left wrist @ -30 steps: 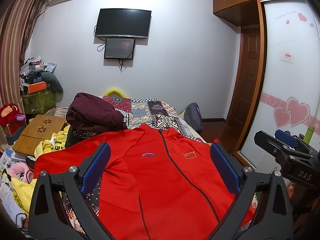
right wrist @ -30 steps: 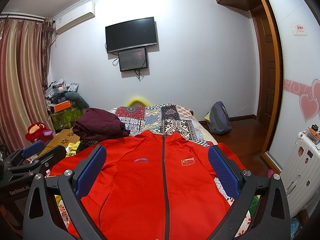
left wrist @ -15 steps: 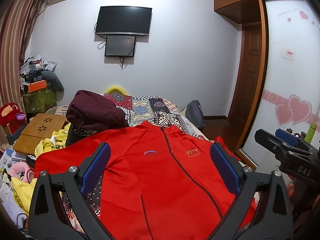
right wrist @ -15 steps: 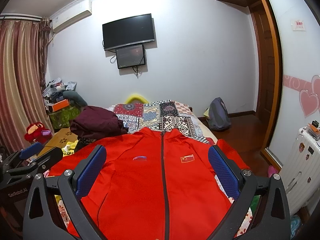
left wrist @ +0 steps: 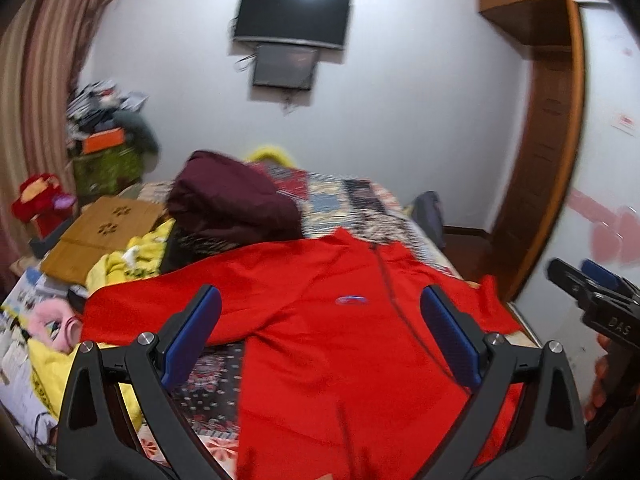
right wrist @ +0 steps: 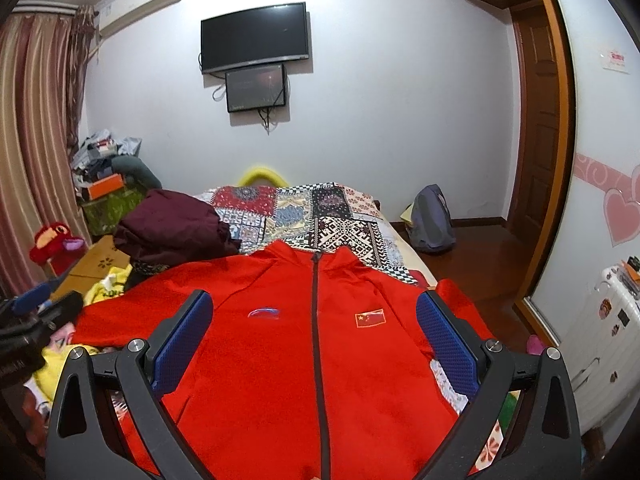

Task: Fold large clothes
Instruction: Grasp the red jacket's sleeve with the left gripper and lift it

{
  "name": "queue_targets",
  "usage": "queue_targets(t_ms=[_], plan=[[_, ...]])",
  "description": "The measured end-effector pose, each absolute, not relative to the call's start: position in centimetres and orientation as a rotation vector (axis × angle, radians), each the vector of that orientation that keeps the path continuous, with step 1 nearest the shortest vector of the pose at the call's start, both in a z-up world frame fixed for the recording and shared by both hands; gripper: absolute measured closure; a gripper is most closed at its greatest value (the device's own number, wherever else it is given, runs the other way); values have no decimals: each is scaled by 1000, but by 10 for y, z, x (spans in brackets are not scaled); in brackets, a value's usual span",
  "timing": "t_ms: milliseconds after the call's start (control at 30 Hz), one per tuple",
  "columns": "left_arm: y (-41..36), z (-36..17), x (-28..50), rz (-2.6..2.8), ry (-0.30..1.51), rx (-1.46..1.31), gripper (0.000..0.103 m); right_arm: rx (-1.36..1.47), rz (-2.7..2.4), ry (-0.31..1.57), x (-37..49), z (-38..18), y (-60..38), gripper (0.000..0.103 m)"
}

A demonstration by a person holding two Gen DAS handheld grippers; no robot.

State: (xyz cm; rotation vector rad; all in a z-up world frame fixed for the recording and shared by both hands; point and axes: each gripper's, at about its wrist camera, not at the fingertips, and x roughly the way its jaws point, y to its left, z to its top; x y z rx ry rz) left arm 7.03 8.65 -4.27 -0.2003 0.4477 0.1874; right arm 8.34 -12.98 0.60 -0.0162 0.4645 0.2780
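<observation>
A red zip-up jacket (right wrist: pixel 320 344) lies spread face up on the bed, collar toward the far wall, both sleeves out to the sides. The same jacket (left wrist: pixel 344 344) fills the lower middle of the blurred left wrist view. My left gripper (left wrist: pixel 320 332) hovers above the jacket's left sleeve and chest, open, with nothing between its blue pads. My right gripper (right wrist: pixel 312 336) hangs open over the chest and zipper, holding nothing. At the right edge of the left wrist view the right gripper (left wrist: pixel 592 292) shows, held by a hand.
A dark maroon garment (right wrist: pixel 172 228) is piled at the bed's left, beyond the jacket. Yellow clothes (left wrist: pixel 120 264) and a wooden board (left wrist: pixel 100 232) lie left of the bed. A patchwork bedspread (right wrist: pixel 312 212) covers the far half. A backpack (right wrist: pixel 432 220) sits on the floor at the right.
The left gripper has swung left and dipped toward the jacket's left sleeve, blurring its view. The right gripper has edged slightly lower. Both stay open; the jacket has not moved.
</observation>
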Motion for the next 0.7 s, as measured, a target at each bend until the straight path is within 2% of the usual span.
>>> queue_targets(t_ms=[333, 700], plan=[[229, -97, 101, 434, 566, -327, 3, -75, 251, 515, 146, -18, -114, 2], [376, -209, 107, 374, 843, -736, 3, -9, 274, 794, 219, -80, -108, 2]])
